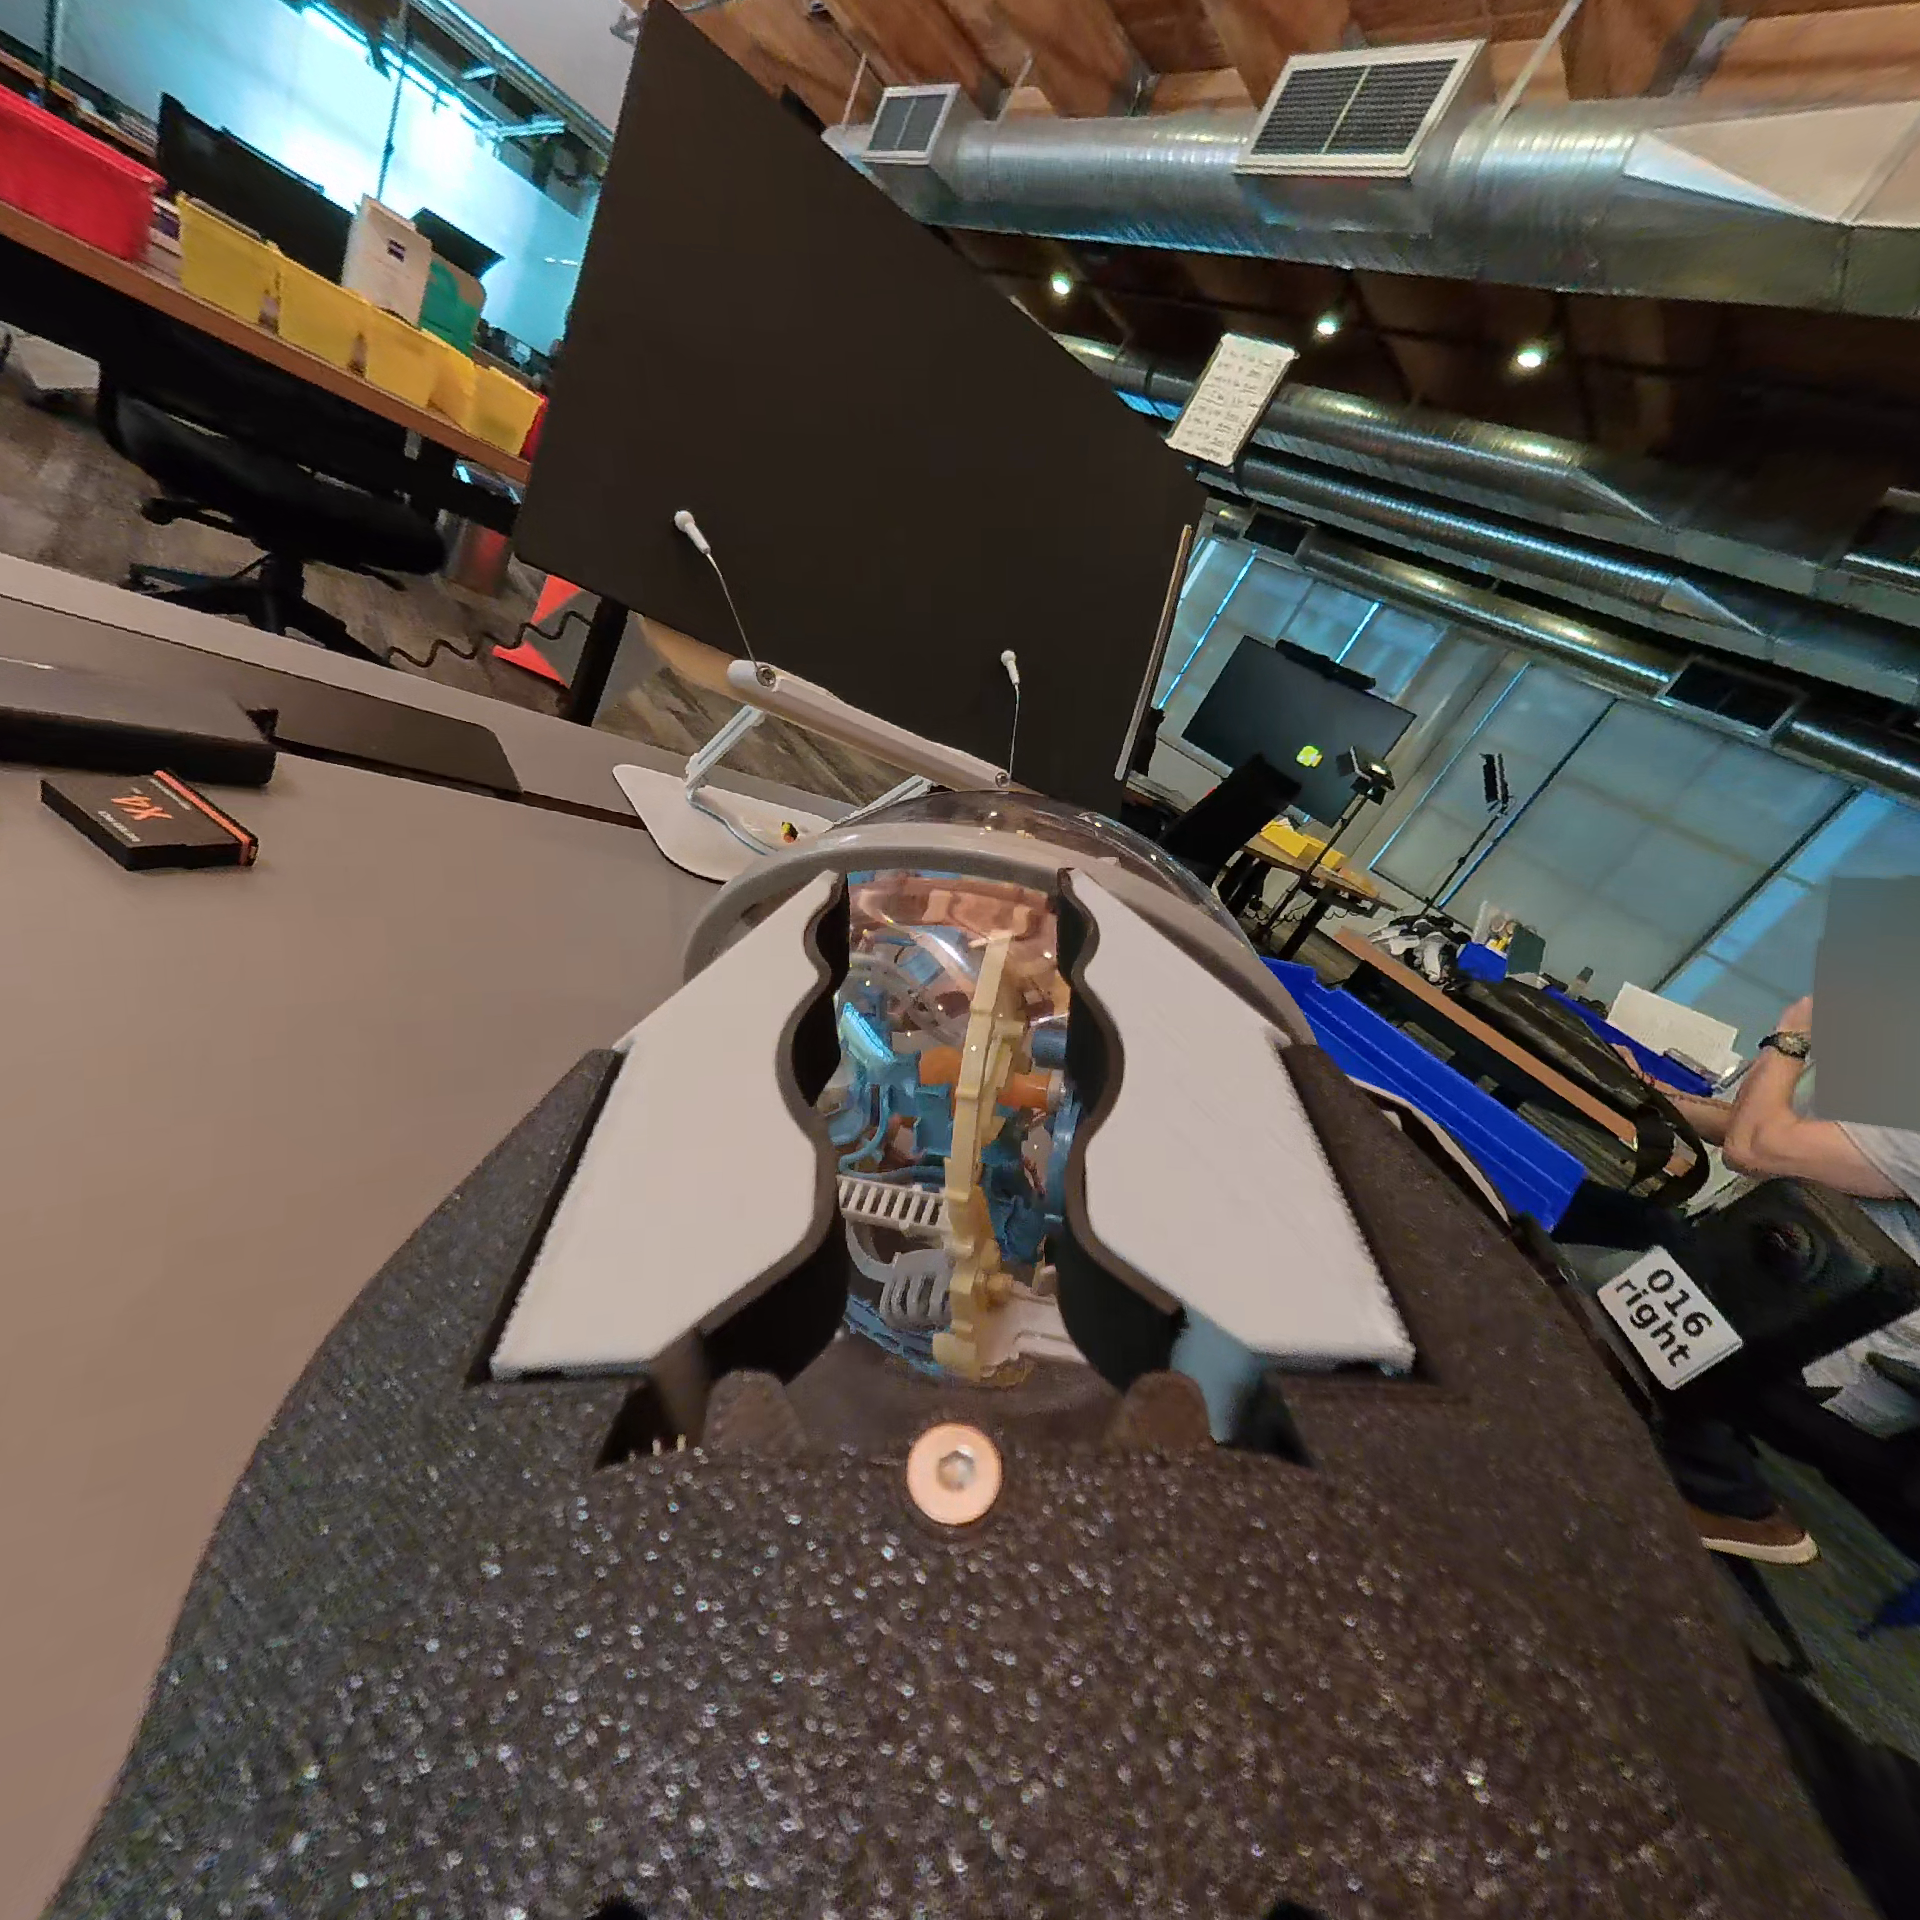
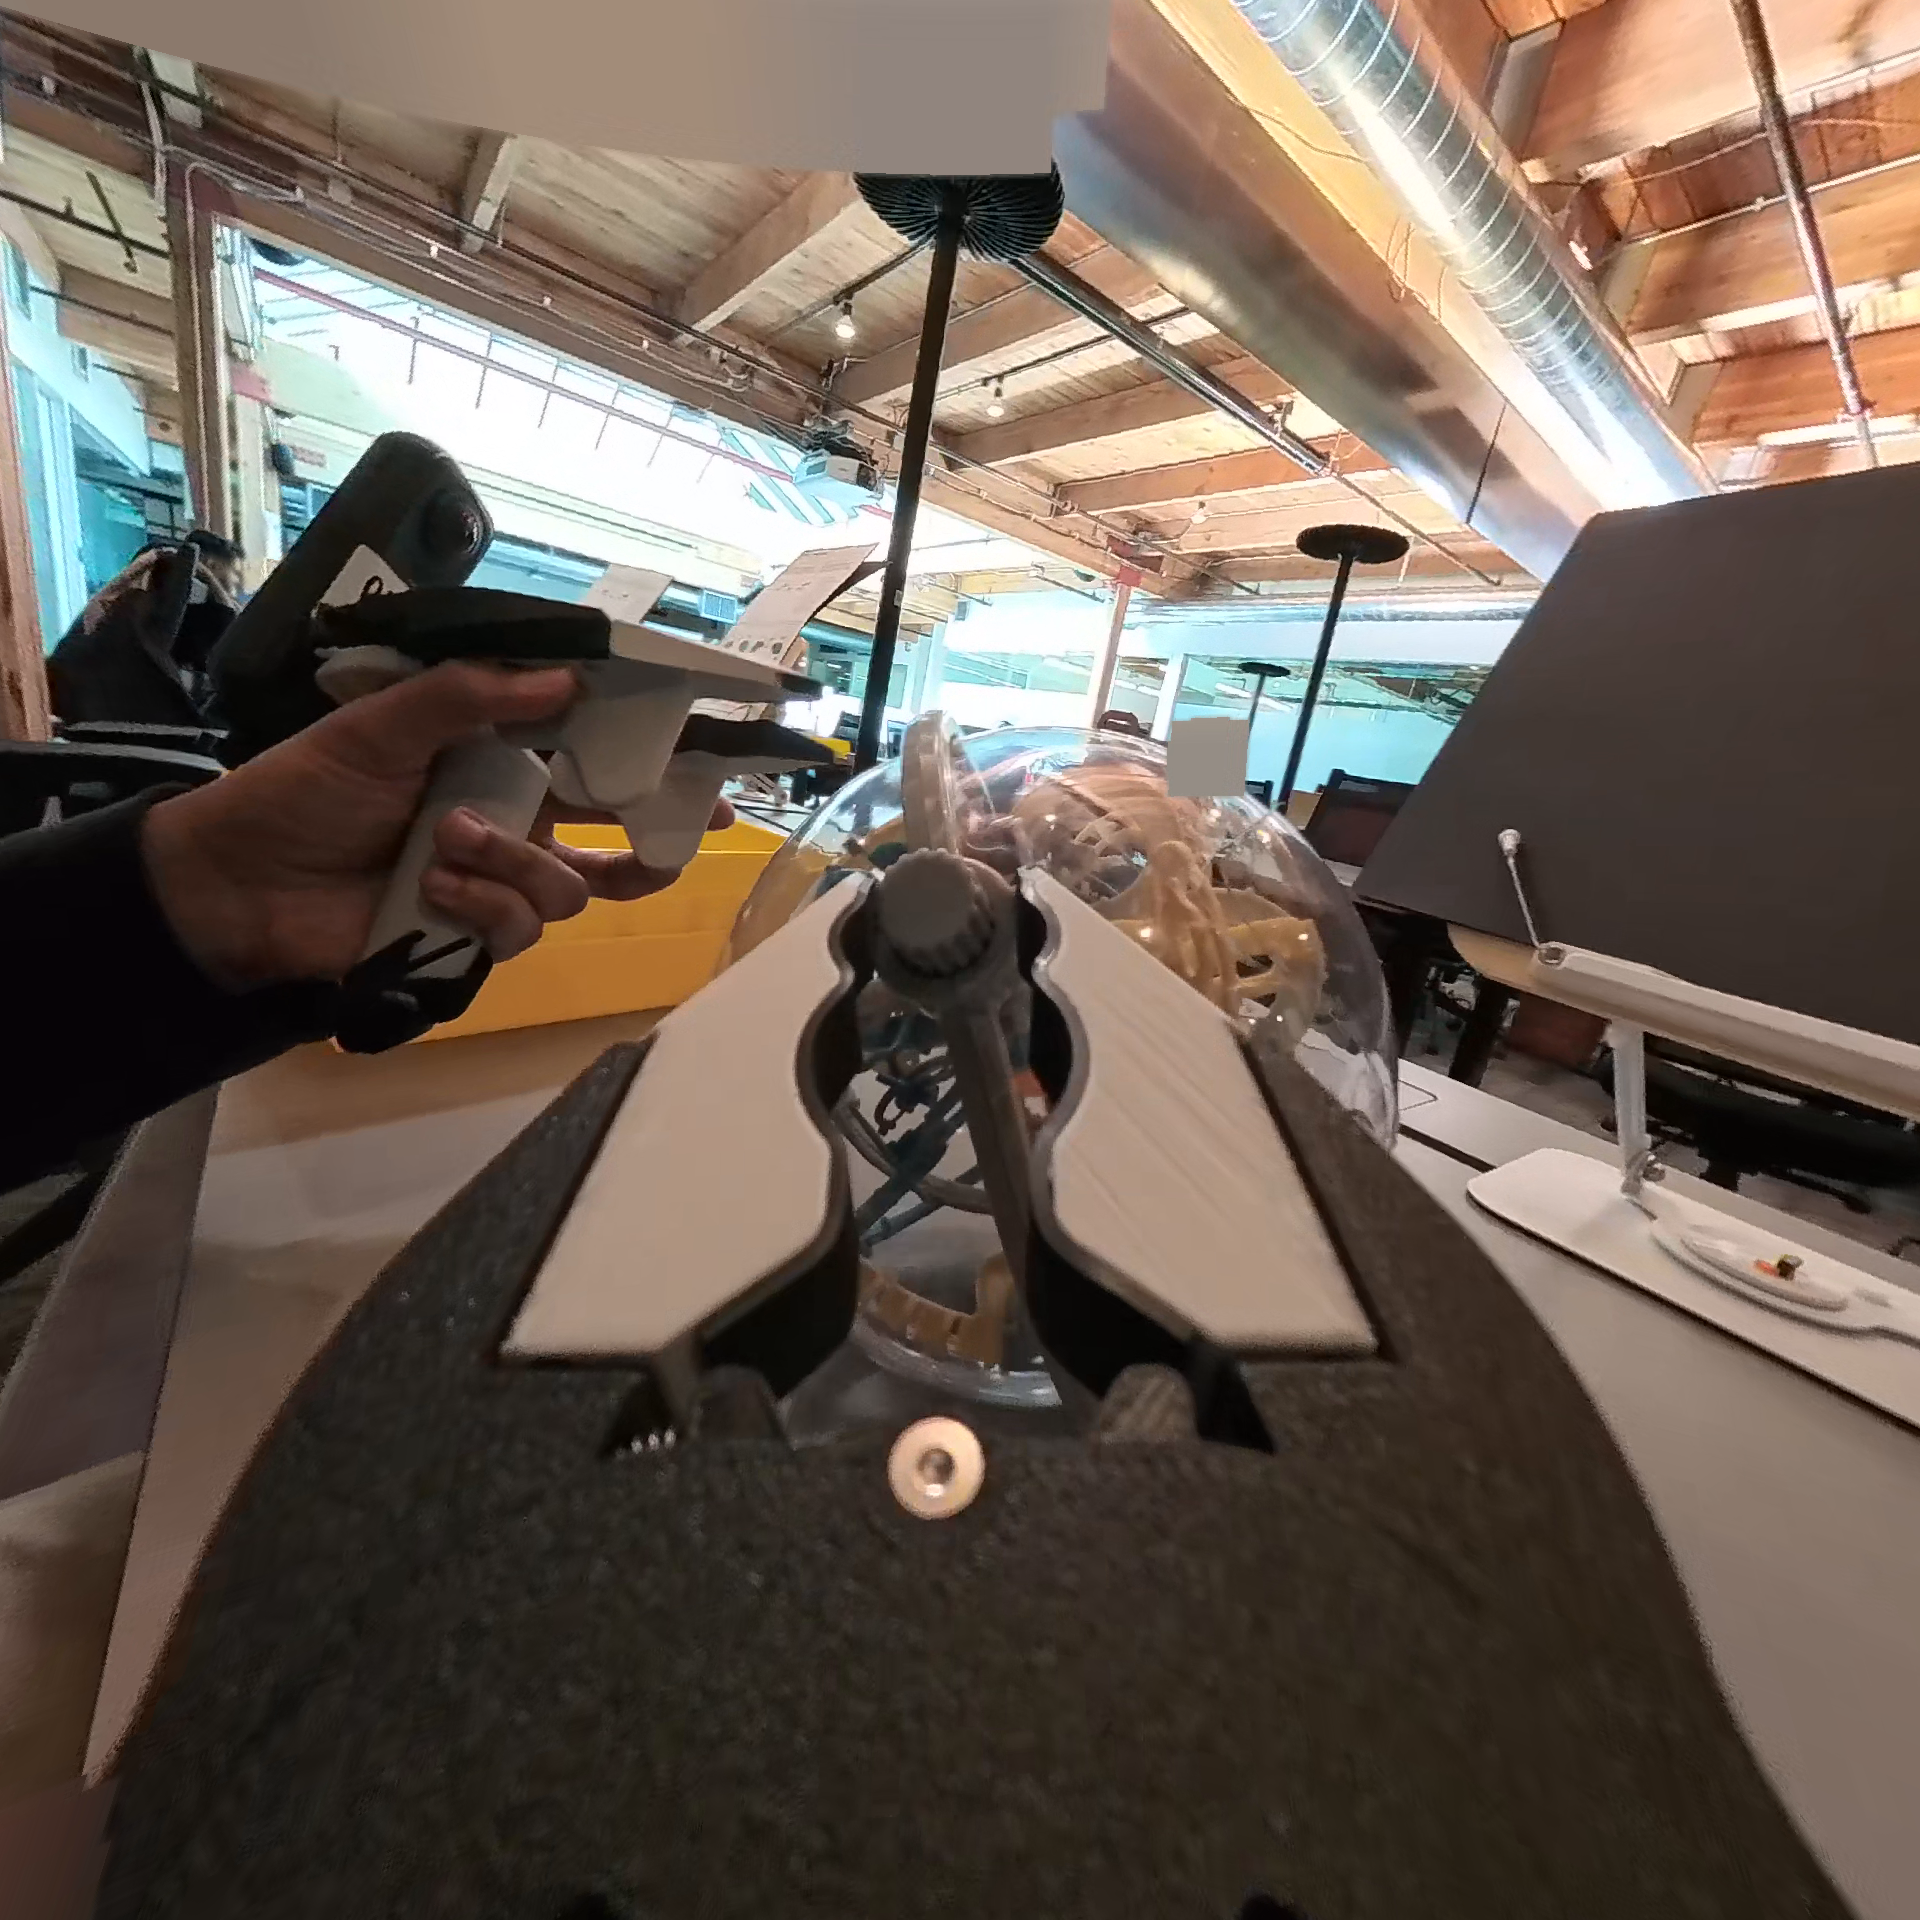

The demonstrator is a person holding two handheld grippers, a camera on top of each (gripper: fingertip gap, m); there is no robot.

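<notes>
A clear plastic maze ball (image 1: 935, 1091) with blue, beige and orange tracks inside has a grey ring (image 1: 717, 914) around it. My left gripper (image 1: 951, 894) is closed against the ball at the ring; where its pads touch is hidden. In the right wrist view the ball (image 2: 1195, 883) bears a grey ribbed knob (image 2: 940, 930) on a grey stem. My right gripper (image 2: 940, 904) is shut on that knob. The left gripper (image 2: 810, 727), held by a hand (image 2: 312, 831), meets the ball's upper left. The right gripper's black body (image 1: 1787, 1278) shows at the right edge.
The ball is over a grey table (image 1: 312, 1039) with a small black box (image 1: 145, 821) at the left. A white stand (image 2: 1714, 997) and a black panel (image 1: 883, 364) are behind. A yellow bin (image 2: 623, 935), a blue bin (image 1: 1403, 1070) and a person's arm (image 1: 1787, 1122) are near. Spacing between my two grippers at the tips: around 15 centimeters.
</notes>
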